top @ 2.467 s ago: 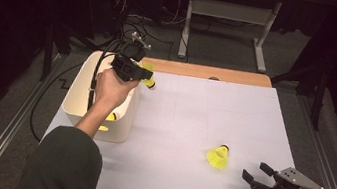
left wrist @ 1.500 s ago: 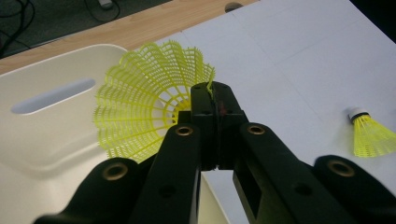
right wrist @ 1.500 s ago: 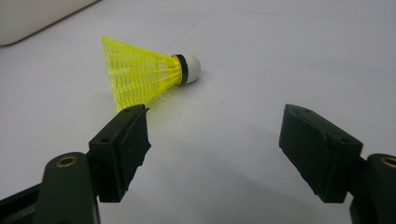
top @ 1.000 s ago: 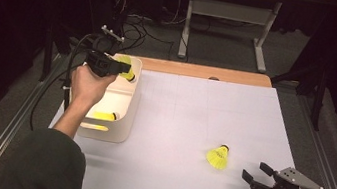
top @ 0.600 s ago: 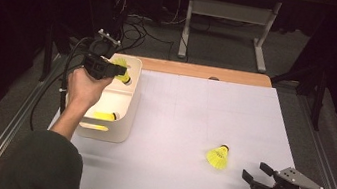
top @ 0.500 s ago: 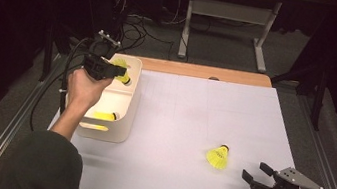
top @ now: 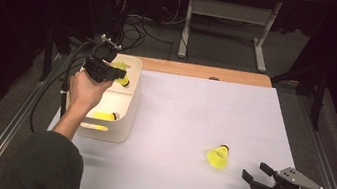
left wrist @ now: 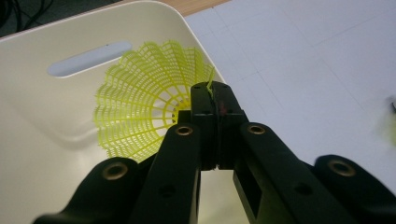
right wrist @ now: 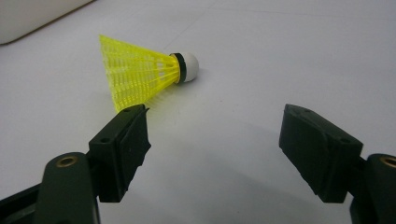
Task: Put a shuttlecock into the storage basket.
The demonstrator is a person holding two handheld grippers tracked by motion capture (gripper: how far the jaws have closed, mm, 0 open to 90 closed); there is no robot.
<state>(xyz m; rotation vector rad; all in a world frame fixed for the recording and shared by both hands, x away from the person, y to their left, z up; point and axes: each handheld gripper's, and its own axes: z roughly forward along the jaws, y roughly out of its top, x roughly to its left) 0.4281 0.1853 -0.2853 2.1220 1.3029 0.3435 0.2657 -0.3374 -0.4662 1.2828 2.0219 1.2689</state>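
My left gripper (top: 118, 73) hovers over the back of a cream bin (top: 125, 113), shut on the skirt edge of a yellow shuttlecock (top: 121, 67). In the left gripper view the closed jaws of the left gripper (left wrist: 214, 93) pinch the mesh rim of that shuttlecock (left wrist: 140, 112) above the bin's inner wall (left wrist: 42, 140). A second shuttlecock (top: 103, 115) lies inside the bin. A third shuttlecock (top: 218, 156) lies on its side on the white table sheet. My right gripper (top: 256, 172) rests open just right of it and nearer the front edge; in the right gripper view this shuttlecock (right wrist: 140, 70) lies a little beyond the right gripper (right wrist: 215, 140).
The white sheet (top: 194, 108) covers the table, with a wooden strip (top: 200, 71) along the back. Cables (top: 131, 23) and a metal desk frame (top: 228, 17) stand on the dark floor behind. The left gripper's cable (top: 66, 74) trails off the table's left side.
My left gripper has carried its shuttlecock leftward from the bin's right rim to over the bin's back part. The right gripper and the shuttlecock on the table have stayed put.
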